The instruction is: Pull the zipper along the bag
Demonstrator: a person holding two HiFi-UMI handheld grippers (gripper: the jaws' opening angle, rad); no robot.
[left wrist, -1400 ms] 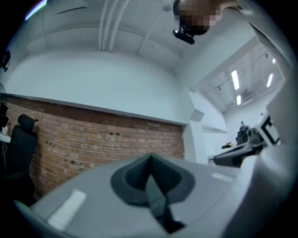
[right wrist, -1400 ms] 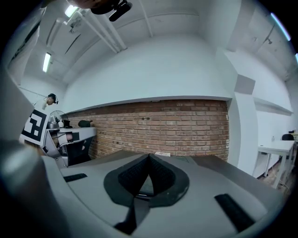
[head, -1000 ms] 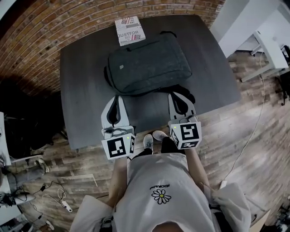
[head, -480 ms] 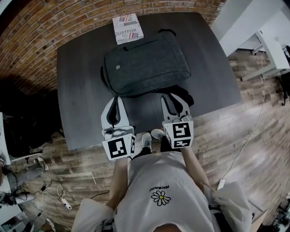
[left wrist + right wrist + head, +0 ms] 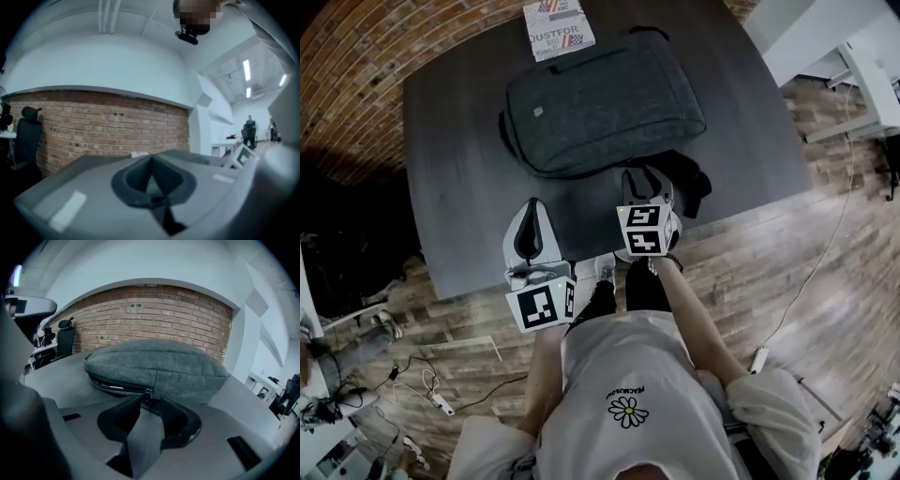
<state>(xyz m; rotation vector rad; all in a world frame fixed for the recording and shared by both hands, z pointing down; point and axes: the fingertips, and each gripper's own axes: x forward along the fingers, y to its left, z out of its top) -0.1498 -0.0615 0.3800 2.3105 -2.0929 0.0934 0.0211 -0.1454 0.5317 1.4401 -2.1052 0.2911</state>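
A dark grey backpack [image 5: 605,98] lies flat on the dark table [image 5: 459,187]. In the right gripper view the bag [image 5: 154,364] fills the middle, with its zipper line along the near edge and the small metal zipper pull [image 5: 148,393] right at my fingertips. My right gripper [image 5: 644,176] [image 5: 149,401] stands at that near edge, jaws opening, with the pull at the gap and no pad pressing on it. My left gripper [image 5: 531,211] [image 5: 151,161] is shut on nothing, hanging over the table's near left part, apart from the bag.
A printed box [image 5: 558,23] lies at the table's far edge behind the bag. The bag's black straps [image 5: 689,178] spill out to the right of my right gripper. A brick wall [image 5: 93,126] runs behind the table. White desks [image 5: 862,56] stand to the right.
My right gripper has moved forward to the bag's near edge and its jaws have spread apart. The left gripper has stayed put, shut.
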